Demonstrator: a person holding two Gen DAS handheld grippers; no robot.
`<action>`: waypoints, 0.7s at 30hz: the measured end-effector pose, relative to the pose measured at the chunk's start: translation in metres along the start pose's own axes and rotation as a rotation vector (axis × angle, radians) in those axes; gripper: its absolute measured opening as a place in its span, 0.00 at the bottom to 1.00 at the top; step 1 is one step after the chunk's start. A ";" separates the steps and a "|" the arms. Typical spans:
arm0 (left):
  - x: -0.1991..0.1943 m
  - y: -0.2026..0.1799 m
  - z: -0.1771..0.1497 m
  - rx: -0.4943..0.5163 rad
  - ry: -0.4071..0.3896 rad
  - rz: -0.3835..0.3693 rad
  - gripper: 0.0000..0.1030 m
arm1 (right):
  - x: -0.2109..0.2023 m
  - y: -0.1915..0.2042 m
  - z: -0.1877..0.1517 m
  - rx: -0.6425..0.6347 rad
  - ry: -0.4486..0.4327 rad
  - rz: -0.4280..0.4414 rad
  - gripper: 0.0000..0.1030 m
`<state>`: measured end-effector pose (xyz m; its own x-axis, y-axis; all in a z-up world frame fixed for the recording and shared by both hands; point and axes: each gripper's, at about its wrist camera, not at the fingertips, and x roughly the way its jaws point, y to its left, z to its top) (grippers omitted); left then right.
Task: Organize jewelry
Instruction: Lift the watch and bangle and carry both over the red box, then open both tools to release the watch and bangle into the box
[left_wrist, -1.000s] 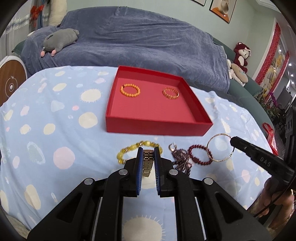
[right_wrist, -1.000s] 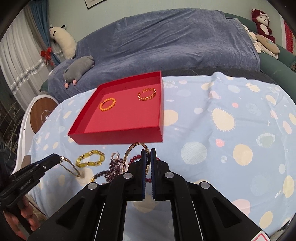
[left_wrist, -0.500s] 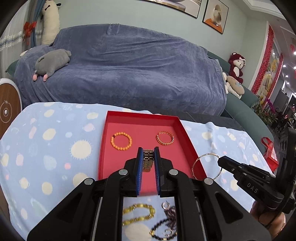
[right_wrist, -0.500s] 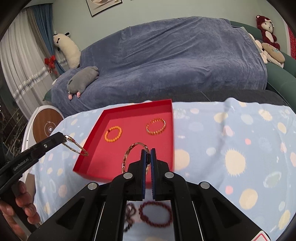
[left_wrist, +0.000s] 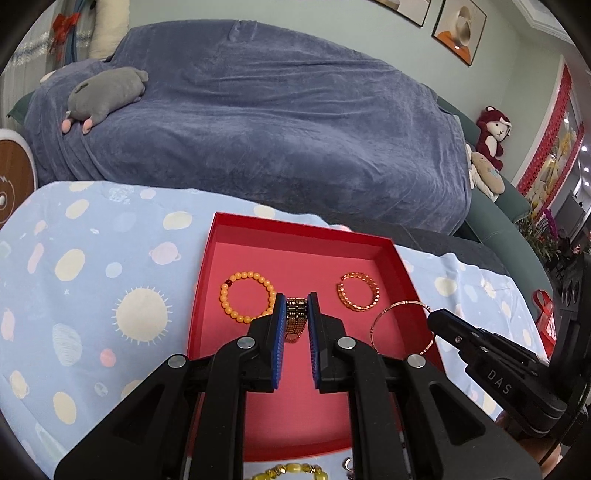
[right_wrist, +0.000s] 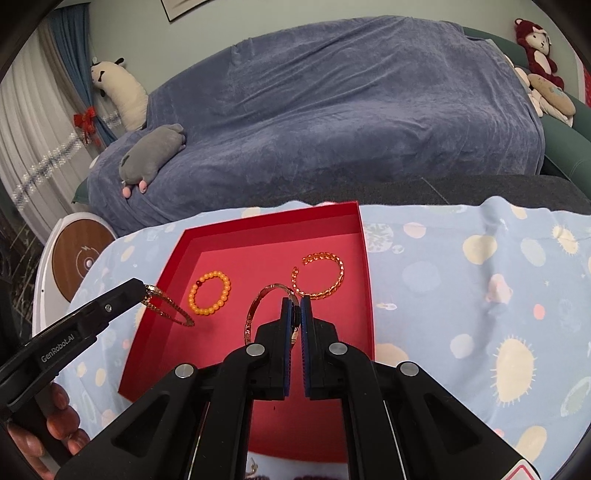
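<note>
Jewelry here centres on a red tray (left_wrist: 402, 266) lying on a pale blue tablecloth (left_wrist: 92, 295) printed with suns and planets; everything below is placed against that tray. Beyond its far rim stands a sofa under a blue-grey cover (left_wrist: 277, 129), with a grey plush animal (left_wrist: 107, 94) lying on the cover toward the far left of the tray.

Above the tray's near half is the left gripper (left_wrist: 296, 317), its blue-padded jaws pinching a gold link bracelet (left_wrist: 295, 319) that hangs between them over the tray floor. Above the tray's near right part is the right gripper (right_wrist: 296, 317), jaws pressed together on a thin rose-gold bangle (right_wrist: 258, 306), which stands up from the fingertips over the tray floor. In the left wrist view the same bangle shows at the tray's right wall, held at the tip of the right gripper.

On the tray floor, in its far half, lie two pieces well apart: an orange bead bracelet (left_wrist: 246, 295) to the left and an open orange-gold cuff (left_wrist: 358, 295) to the right. Neither touches a wall.

Just outside the tray's near wall, on the cloth, the edge of a yellow bead bracelet (left_wrist: 291, 472) shows at the bottom of the left wrist view; small metal pieces beside it are too cut off to name.
</note>
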<state>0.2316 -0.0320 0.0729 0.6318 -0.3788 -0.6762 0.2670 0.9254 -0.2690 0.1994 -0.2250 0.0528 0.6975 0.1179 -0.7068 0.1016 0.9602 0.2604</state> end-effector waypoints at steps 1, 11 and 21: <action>0.003 0.002 -0.001 -0.006 0.006 0.000 0.11 | 0.006 0.000 -0.001 0.002 0.011 -0.003 0.04; 0.028 0.017 -0.010 -0.021 0.058 0.036 0.11 | 0.039 0.001 -0.006 -0.030 0.070 -0.044 0.06; 0.014 0.036 -0.012 -0.087 -0.001 0.091 0.41 | 0.023 -0.003 -0.006 -0.057 0.007 -0.113 0.49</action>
<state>0.2416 -0.0034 0.0455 0.6516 -0.2927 -0.6998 0.1440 0.9535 -0.2648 0.2104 -0.2240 0.0317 0.6789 0.0095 -0.7342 0.1390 0.9802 0.1413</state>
